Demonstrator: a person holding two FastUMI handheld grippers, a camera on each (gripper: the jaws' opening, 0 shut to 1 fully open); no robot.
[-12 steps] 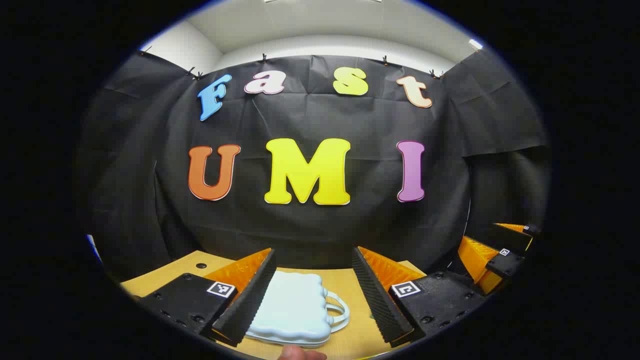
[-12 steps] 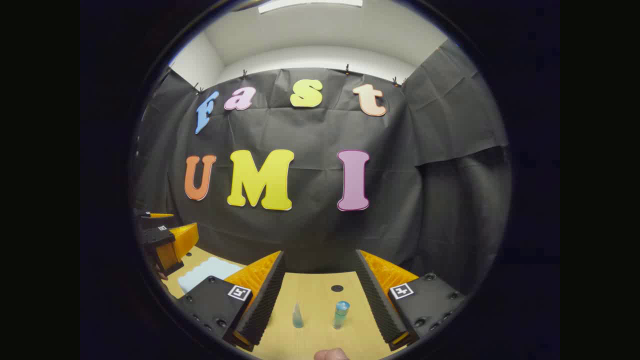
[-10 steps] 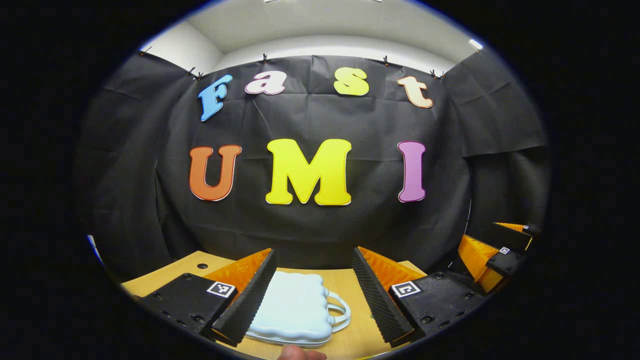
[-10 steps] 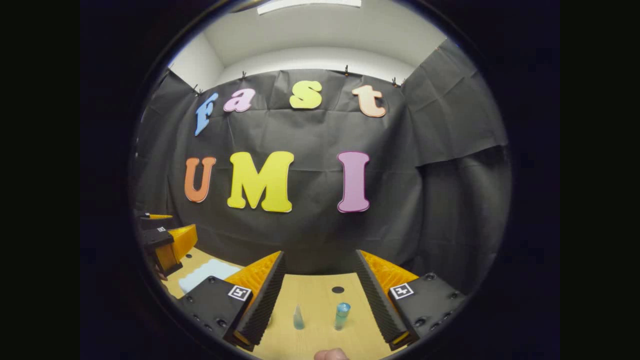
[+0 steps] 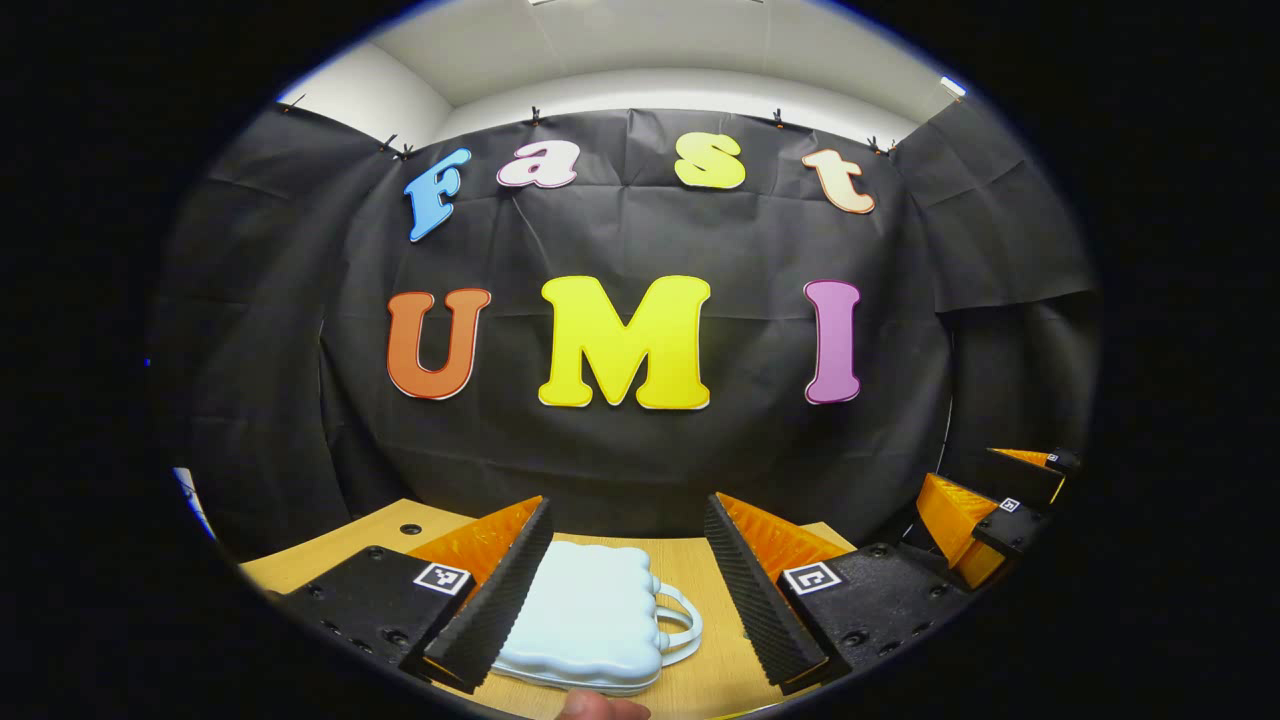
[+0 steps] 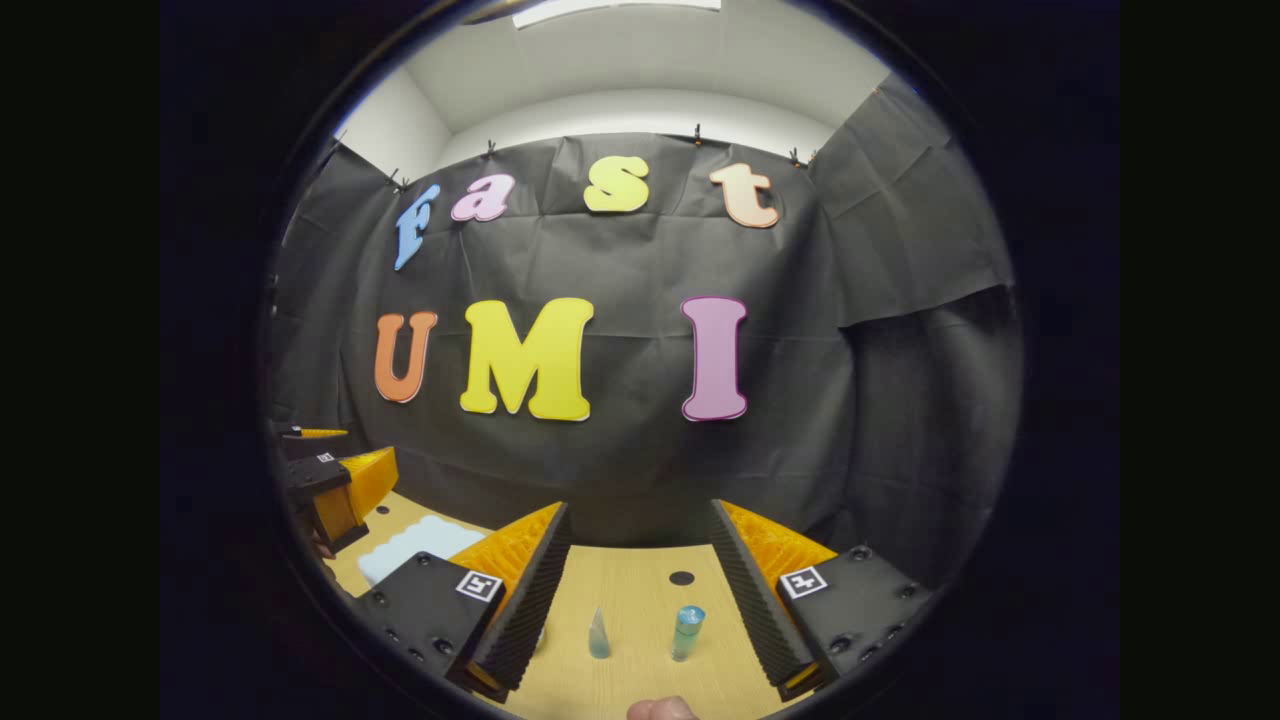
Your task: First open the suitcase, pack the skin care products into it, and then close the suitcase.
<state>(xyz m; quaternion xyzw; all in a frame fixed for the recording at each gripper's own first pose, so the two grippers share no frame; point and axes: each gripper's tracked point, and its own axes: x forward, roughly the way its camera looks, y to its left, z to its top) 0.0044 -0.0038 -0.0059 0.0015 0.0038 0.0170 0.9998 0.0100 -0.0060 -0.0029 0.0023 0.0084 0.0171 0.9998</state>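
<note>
Both views have shifted only slightly; the suitcase [image 5: 590,620] seems still closed; left claw [image 5: 625,590] and right claw [image 6: 640,600] hang released.

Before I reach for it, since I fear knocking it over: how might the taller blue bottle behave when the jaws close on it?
The taller blue bottle stands upright, slim and narrow-based on the table, so it probably tips at a nudge. It looks round, so once down it would likely roll. It seems small, probably light.
</note>
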